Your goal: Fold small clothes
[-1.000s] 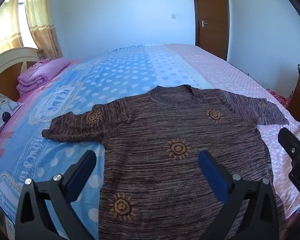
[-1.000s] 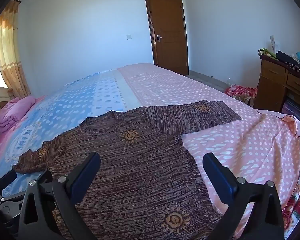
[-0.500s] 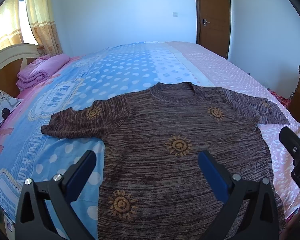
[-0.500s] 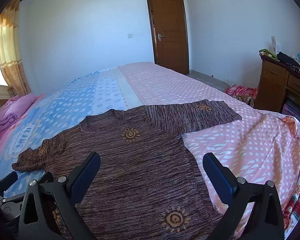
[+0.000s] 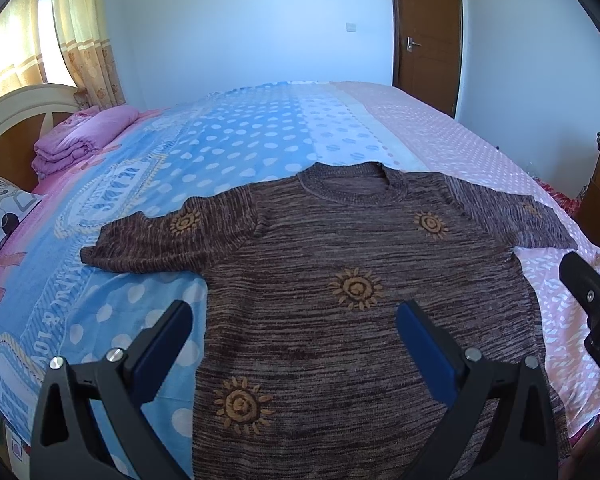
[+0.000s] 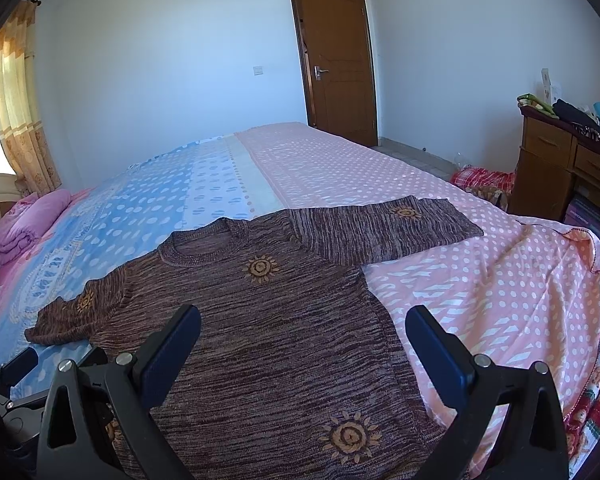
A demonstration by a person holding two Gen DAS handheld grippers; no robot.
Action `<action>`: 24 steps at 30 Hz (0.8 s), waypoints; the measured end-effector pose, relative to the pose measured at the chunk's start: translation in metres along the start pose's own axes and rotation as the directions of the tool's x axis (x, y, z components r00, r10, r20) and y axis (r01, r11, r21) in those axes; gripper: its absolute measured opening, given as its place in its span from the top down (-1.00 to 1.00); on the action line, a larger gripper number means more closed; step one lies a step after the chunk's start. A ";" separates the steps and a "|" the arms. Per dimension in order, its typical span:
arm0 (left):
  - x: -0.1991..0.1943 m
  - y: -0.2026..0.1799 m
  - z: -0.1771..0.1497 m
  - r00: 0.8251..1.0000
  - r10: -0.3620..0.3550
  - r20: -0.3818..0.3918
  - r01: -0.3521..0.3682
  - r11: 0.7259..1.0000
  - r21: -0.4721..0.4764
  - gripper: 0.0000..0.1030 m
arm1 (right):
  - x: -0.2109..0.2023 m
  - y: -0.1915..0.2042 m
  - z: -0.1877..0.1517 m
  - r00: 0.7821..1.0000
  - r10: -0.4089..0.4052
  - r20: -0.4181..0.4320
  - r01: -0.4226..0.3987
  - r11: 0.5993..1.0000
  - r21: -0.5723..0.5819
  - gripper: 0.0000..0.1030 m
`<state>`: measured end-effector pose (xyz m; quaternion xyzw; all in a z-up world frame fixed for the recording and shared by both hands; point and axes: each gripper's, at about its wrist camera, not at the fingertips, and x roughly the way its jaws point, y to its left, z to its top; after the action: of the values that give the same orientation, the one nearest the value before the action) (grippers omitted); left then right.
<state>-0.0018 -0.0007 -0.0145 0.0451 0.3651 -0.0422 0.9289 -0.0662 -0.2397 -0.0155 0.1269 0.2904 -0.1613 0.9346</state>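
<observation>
Brown sweater [image 5: 340,300] lying flat on bed [image 5: 240,148], sleeves spread, ready for first fold. Left claw [image 5: 292,344] and right claw [image 6: 300,344] hovering above sweater hem, jaws gaping wide, gripping nothing, likely lining up for grab.

sweater [image 5: 340,300] lies flat on bed [image 5: 240,152]; folded blanket [image 5: 80,140] far left by headboard [image 5: 16,120]
</observation>
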 end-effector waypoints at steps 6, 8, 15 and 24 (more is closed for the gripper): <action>0.000 0.000 0.000 1.000 -0.002 -0.003 0.002 1.000 -0.007 -1.00 | 0.000 0.000 0.001 1.000 0.001 -0.002 -0.001 1.000 0.001 -0.98; 0.000 0.001 0.000 1.000 -0.004 -0.004 0.004 1.000 -0.011 -1.00 | 0.000 0.000 0.001 1.000 0.001 -0.003 -0.001 1.000 0.002 -0.98; 0.001 0.002 0.000 1.000 -0.006 -0.005 0.006 1.000 -0.012 -1.00 | 0.002 0.000 0.000 1.000 0.004 -0.013 -0.004 1.000 -0.001 -0.98; 0.001 0.002 0.000 1.000 -0.005 -0.005 0.005 1.000 -0.010 -1.00 | 0.003 -0.001 -0.001 1.000 -0.003 -0.023 0.003 1.000 0.002 -0.98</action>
<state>-0.0011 0.0010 -0.0148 0.0396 0.3680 -0.0427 0.9280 -0.0645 -0.2410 -0.0181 0.1292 0.3013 -0.1617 0.9308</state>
